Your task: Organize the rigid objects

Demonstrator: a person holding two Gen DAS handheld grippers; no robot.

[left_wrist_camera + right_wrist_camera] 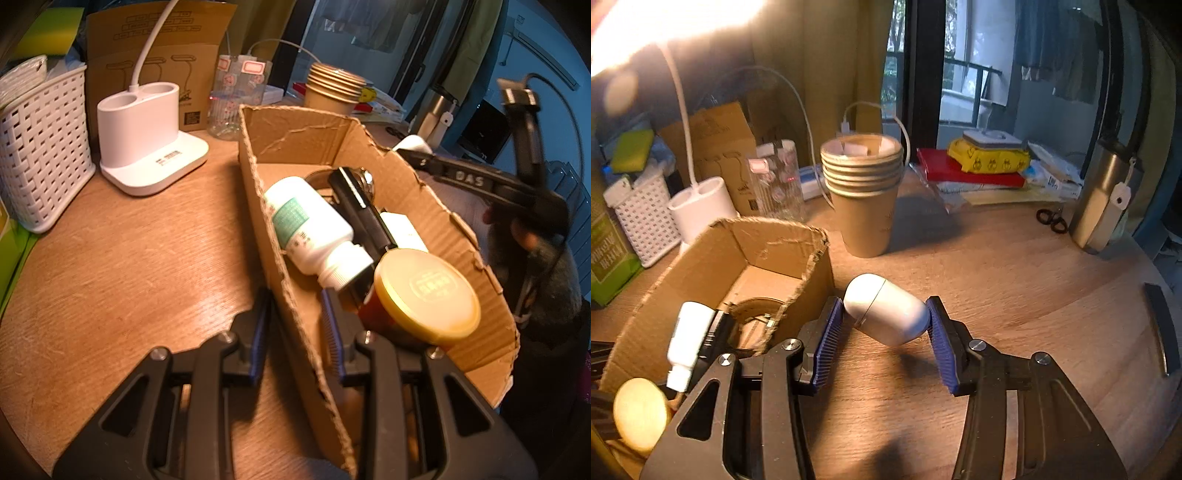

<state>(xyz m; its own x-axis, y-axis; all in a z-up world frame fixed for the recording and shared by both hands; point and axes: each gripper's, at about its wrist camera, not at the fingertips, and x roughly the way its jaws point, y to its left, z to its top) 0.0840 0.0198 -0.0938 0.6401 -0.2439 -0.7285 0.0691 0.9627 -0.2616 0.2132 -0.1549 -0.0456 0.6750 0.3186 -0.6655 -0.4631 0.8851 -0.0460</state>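
Note:
A torn cardboard box (pixel 369 136) stands on the wooden table and holds a white pill bottle (pixel 310 225), a black device (pixel 360 206) and a jar with a yellow lid (pixel 426 293). My left gripper (pixel 295 332) is shut on the box's near wall, one finger outside and one inside. My right gripper (pixel 886 332) is shut on a white capsule-shaped case (pixel 886 314), held above the table just right of the box (pixel 713 258). The bottle (pixel 689 332) and the yellow lid (pixel 641 411) also show in the right wrist view.
A white lamp base (pixel 147 140), a white woven basket (pixel 40 147) and a brown carton (pixel 155 55) stand at the back left. A stack of paper cups (pixel 864 195), books (pixel 971 173), a steel flask (pixel 1104 199) and scissors (pixel 1052 219) stand behind.

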